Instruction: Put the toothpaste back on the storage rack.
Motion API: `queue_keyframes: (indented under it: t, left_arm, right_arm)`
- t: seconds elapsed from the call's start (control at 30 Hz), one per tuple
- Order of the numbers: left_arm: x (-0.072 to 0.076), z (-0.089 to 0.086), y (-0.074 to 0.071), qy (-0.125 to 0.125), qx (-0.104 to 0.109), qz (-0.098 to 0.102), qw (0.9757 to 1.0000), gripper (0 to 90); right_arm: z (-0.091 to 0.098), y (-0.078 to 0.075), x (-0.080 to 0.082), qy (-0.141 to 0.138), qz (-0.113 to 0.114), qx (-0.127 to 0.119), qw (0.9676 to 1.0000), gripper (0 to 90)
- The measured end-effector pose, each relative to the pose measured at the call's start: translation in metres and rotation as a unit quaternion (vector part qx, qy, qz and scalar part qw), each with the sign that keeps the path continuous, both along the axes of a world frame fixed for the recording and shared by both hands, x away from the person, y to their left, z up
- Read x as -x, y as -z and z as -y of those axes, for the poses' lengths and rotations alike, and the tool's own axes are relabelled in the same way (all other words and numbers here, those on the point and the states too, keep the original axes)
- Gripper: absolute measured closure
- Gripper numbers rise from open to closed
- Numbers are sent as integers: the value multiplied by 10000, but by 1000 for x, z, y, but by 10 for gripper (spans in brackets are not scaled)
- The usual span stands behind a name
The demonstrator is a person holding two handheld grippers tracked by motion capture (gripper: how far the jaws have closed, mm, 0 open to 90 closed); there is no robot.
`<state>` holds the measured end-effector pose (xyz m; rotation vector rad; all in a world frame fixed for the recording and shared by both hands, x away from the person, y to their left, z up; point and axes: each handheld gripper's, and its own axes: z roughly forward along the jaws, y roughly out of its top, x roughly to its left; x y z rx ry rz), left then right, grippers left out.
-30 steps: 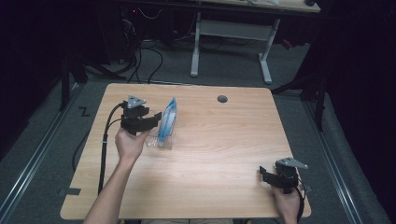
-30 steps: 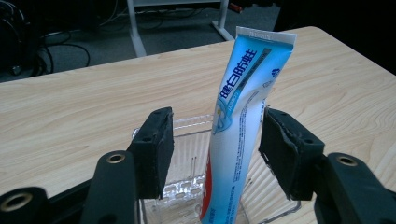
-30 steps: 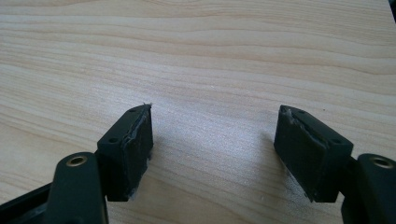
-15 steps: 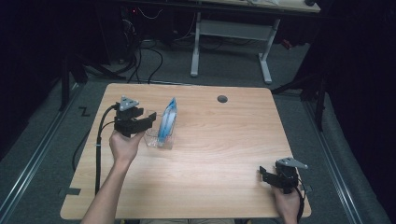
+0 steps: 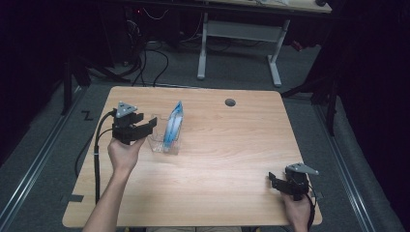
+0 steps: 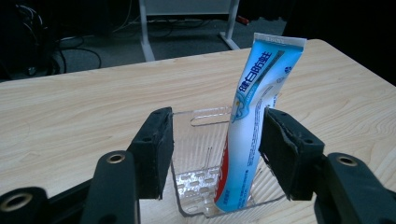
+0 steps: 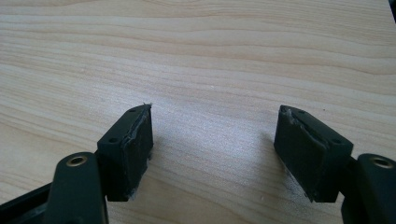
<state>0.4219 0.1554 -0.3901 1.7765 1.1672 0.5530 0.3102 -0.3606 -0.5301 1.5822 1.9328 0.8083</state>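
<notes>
Toothpaste tube (image 6: 250,116): it stands near-upright in a clear plastic holder (image 6: 205,186), cap end down and crimped end up, leaning toward the holder's right side as your left gripper view frames it.

Holder position: it sits on the desk (image 5: 232,159), left of centre in the high view, just beside your left gripper (image 5: 145,129).

Left gripper (image 6: 215,149): its jaws stand apart with nothing between the pads. The holder and tube lie straight ahead of it, framed in the gap between the jaws but beyond the tips.

Right gripper (image 7: 212,149): its jaws stand apart over bare desk, empty. In the high view it (image 5: 275,181) rests near the desk's front right corner, well apart from the tube.

Nearer hand: your left, by a wide margin.

Long axis: the tube runs bottom to top, roughly crosswise to your left gripper's level reach. Its flat printed face is turned toward the camera, and its thin edges face the two pads.

Key relation: the tube sits off-centre in the gap, close to the right-hand pad (image 6: 285,154) and far from the left-hand pad (image 6: 154,149).

Judgement for the next move: you likely need to push the left gripper forward and shift it slightly toward the tube's side, so both pads straddle the tube above the holder's rim.

Risk: if a pad catches the holder's wall, the light holder could slide or tip.
</notes>
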Motion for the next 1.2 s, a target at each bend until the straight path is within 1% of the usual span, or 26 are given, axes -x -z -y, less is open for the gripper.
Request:
queue_keyframes:
  t: [0.13, 0.53, 0.83, 1.2]
  left_arm:
    - [3, -5, 1, -38, 40, 11, 10000, 446]
    - [10, -15, 3, -148, 39, 11, 9999, 446]
    - [17, -24, 0, -234, 57, 57, 9997, 447]
    - [22, -33, 3, -340, 85, 61, 9994, 448]
  right_arm:
    - [0, 0, 0, -5, 3, 3, 10000, 283]
    - [0, 0, 0, 1, -2, 1, 10000, 282]
    - [0, 0, 0, 3, -10, 4, 10000, 283]
    - [0, 0, 0, -3, -4, 8, 10000, 282]
